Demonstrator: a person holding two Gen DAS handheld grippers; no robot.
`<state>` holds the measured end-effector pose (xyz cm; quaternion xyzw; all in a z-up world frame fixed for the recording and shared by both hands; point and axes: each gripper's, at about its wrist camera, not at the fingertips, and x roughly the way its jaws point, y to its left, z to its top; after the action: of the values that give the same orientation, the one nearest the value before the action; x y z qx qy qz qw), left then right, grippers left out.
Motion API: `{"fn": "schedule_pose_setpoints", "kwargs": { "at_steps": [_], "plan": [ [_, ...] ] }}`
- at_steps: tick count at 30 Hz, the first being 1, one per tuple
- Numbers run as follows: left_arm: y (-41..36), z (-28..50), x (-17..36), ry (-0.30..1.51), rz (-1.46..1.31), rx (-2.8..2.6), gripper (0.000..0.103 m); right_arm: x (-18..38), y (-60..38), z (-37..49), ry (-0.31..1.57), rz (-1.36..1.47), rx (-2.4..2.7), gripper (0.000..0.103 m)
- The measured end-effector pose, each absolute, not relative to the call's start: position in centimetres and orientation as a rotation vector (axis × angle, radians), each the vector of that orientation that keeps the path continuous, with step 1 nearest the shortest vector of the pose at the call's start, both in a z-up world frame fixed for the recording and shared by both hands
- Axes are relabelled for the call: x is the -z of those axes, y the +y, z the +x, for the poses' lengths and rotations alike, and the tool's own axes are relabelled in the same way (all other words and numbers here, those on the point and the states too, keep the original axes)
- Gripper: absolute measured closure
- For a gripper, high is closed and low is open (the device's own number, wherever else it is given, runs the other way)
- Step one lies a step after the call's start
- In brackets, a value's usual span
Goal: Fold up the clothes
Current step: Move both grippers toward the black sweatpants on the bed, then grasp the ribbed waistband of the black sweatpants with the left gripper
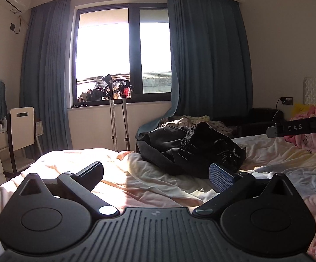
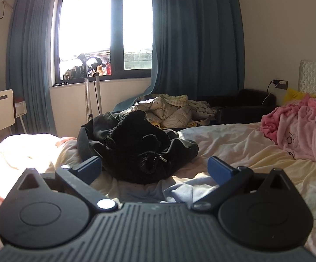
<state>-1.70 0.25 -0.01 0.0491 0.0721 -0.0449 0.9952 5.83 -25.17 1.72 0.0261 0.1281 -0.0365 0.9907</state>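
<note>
Both tongs (image 1: 158, 176) (image 2: 155, 170) spread wide — empty, black clothes (image 2: 136, 148) heaped on bed (image 2: 234, 150)

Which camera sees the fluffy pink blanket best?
The right wrist view. There the pink blanket lies crumpled in full at the right of the bed, well lit. In the left wrist view only a strip of it shows at the right edge, partly behind the right gripper.

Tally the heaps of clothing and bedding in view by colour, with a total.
Black or dark heap on the bed: 1
Pink heap on the bed near the headboard: 1
Beige and cream heap beyond the bed's far edge: 1
Total: 3 heaps. How many separate garments each heap holds cannot be told from these views.
</note>
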Motion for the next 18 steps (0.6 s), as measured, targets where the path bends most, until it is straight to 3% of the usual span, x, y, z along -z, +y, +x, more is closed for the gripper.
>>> {"fn": "schedule_pose_setpoints", "kwargs": {
  "at_steps": [6,11,18],
  "plan": [
    [-2.8,1.2,-0.2,0.184,0.202,0.142,0.0,1.0,-28.1,6.2,0.258,0.051,0.11,0.0],
    [-7.7,8.0,-0.7,0.231,0.215,0.236,0.0,2.9,-30.2,6.7,0.266,0.124,0.138,0.0],
    [-14.4,23.9,0.6,0.411,0.114,0.157,0.001,5.6,-31.2,8.3,0.289,0.154,0.135,0.0]
  ]
}}
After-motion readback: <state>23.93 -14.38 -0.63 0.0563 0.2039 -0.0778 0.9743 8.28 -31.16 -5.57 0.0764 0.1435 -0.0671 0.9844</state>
